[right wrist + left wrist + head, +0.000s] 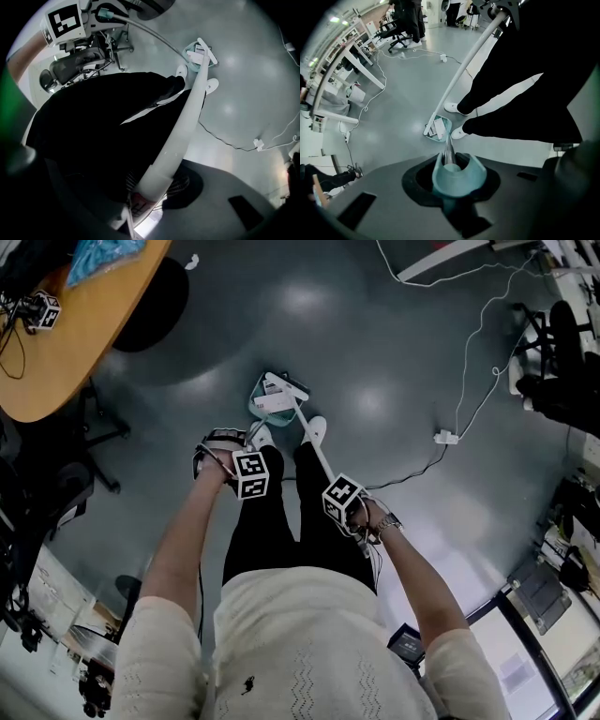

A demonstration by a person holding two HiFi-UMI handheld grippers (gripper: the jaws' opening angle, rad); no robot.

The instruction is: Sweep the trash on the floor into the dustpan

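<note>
Cannot make out the scraps [438, 127] in the dustpan [446, 124]: too small, partly under the broom head [429, 125]. Blurred against the lens at the teal handle [461, 180] in the left tool [451, 164], likewise at the broom handle [185, 126] in the right tool [152, 197]. Cannot see much of the floor [243, 93] for black trousers [93, 126].

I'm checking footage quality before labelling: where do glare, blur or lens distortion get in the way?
Head view: bright glare patches on the glossy floor beyond the dustpan. Left gripper view: strong fisheye bend, dark corners, the teal dustpan handle soft near the lens. Right gripper view: the broom handle looks curved, a green blur fills the left edge.
</note>
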